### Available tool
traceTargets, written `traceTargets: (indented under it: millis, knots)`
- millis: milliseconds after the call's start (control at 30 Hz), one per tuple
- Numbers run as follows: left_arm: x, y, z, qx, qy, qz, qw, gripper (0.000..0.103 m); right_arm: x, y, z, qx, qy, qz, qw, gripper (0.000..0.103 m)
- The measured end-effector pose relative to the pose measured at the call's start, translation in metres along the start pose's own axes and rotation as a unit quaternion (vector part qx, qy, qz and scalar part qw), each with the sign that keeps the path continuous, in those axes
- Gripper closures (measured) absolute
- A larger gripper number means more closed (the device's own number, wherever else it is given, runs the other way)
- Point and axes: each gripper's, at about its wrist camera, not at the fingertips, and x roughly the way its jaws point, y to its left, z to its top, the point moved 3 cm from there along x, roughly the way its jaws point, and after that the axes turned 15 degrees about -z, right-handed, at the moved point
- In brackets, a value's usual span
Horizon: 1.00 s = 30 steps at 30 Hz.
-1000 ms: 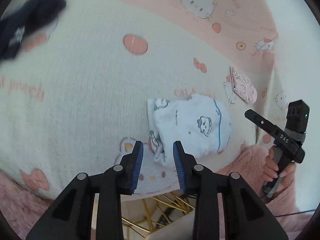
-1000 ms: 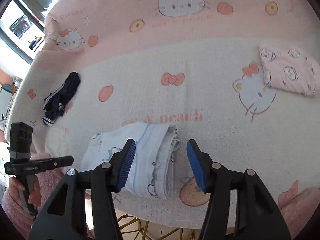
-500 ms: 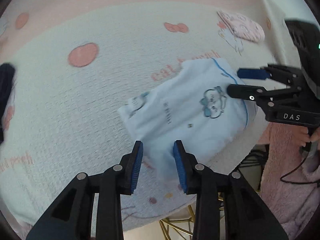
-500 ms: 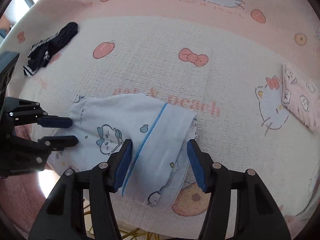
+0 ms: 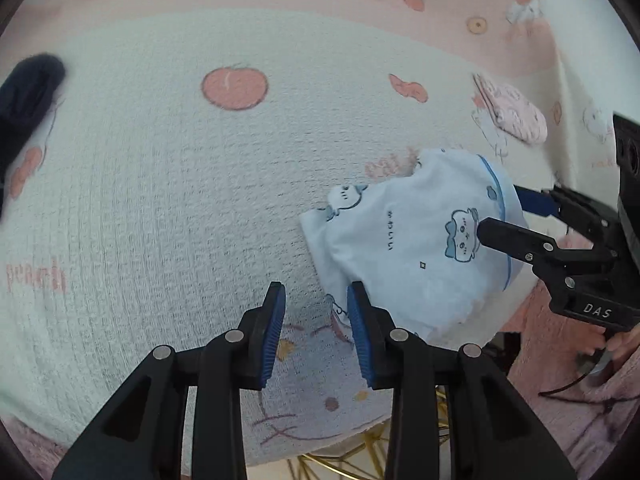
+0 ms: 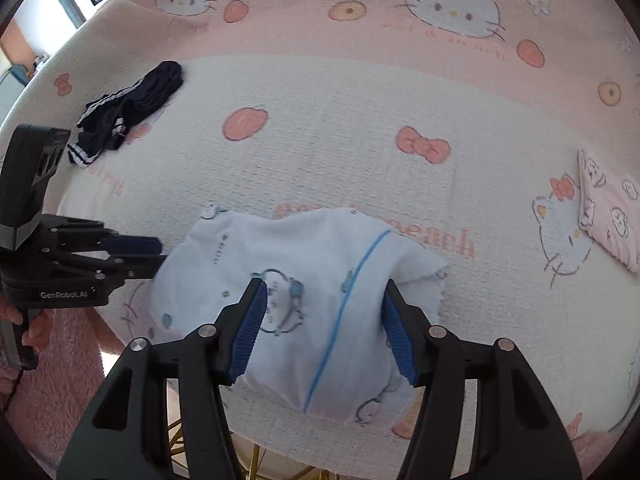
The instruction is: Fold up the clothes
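Right tongs opening, pads astride the folded light-blue garment without pressing it. Left tongs unclenched, nothing between them, at garment's left edge. Garment lies at near edge of the table; dark garment far left, pink garment far right.

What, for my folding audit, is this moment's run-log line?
left gripper: open, empty, beside blue garment | right gripper: jaws opening, garment between
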Motion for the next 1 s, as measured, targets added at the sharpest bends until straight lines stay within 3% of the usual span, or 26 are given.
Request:
traceTargets:
  millis: [133,267,333,400,533,667,767,867,1000]
  knots:
    - [0.016,-0.009,0.004,0.058,0.048,0.021,0.9969,0.069,0.008,0.013,-0.001,-0.024,0.008,-0.024,0.999,0.043]
    - [0.012,-0.012,-0.002,0.084,0.060,0.065,0.9926,0.069,0.005,0.000,-0.003,0.002,0.008,-0.047,0.999,0.047]
    - [0.011,-0.007,-0.001,0.074,0.059,0.059,0.9937,0.069,-0.006,-0.011,0.000,0.021,-0.003,-0.042,0.999,0.047]
    - [0.009,-0.011,0.001,0.074,0.051,0.025,0.9957,0.069,-0.020,-0.017,0.001,0.037,-0.011,-0.011,0.999,0.045]
    - [0.013,-0.015,0.006,0.085,0.052,0.000,0.9950,0.069,-0.009,0.006,-0.002,0.018,0.037,0.084,0.996,0.046]
    - [0.005,-0.015,0.005,0.089,0.045,-0.018,0.9948,0.069,0.024,0.035,-0.004,-0.035,0.063,0.050,0.996,0.045]
    - [0.006,-0.017,0.003,0.106,0.045,-0.007,0.9933,0.069,0.036,0.043,-0.004,-0.051,0.066,0.036,0.996,0.043]
    - [0.020,-0.023,-0.003,0.123,0.060,0.013,0.9906,0.069,0.039,0.045,-0.006,-0.054,0.064,0.033,0.996,0.043]
    - [0.017,-0.033,-0.009,0.157,0.075,-0.008,0.9848,0.072,0.040,0.040,-0.007,-0.045,0.065,0.038,0.996,0.045]
